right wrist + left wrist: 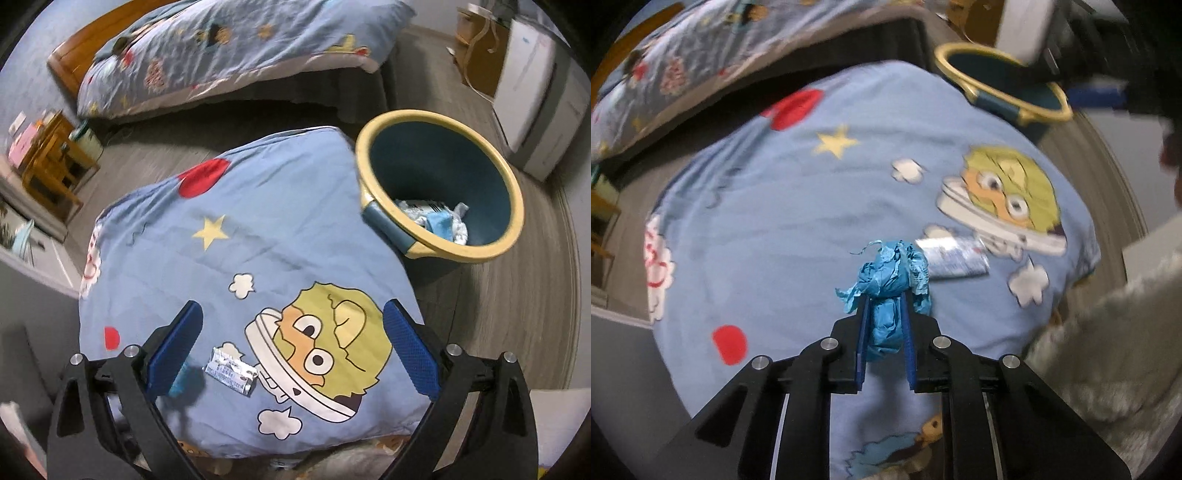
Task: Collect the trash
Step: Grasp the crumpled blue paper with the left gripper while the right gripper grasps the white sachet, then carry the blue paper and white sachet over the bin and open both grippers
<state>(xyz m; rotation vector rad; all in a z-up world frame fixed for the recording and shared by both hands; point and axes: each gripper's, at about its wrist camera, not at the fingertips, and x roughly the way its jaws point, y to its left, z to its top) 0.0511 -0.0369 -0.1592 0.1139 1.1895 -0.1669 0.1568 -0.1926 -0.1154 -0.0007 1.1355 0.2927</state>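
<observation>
My left gripper (pixel 884 299) is shut on a crumpled blue paper wad (pixel 888 277) and holds it above a blue cartoon-print pillow (pixel 798 206). A silver foil wrapper (pixel 955 256) lies flat on the pillow just right of the wad; it also shows in the right wrist view (pixel 231 371). My right gripper (pixel 291 321) is open and empty over the pillow (pixel 258 236), with the wrapper between its fingers, nearer the left one. A blue bin with a yellow rim (pixel 439 188) stands on the floor past the pillow's far right corner, with crumpled trash inside. The bin also shows in the left wrist view (pixel 1001 85).
A bed with a matching quilt (pixel 236 48) lies beyond the pillow. A wooden stool (pixel 55 166) stands at the left. A white appliance (pixel 532 99) and a cardboard box (pixel 476 48) stand at the far right. Grey wood floor (pixel 517 295) surrounds the bin.
</observation>
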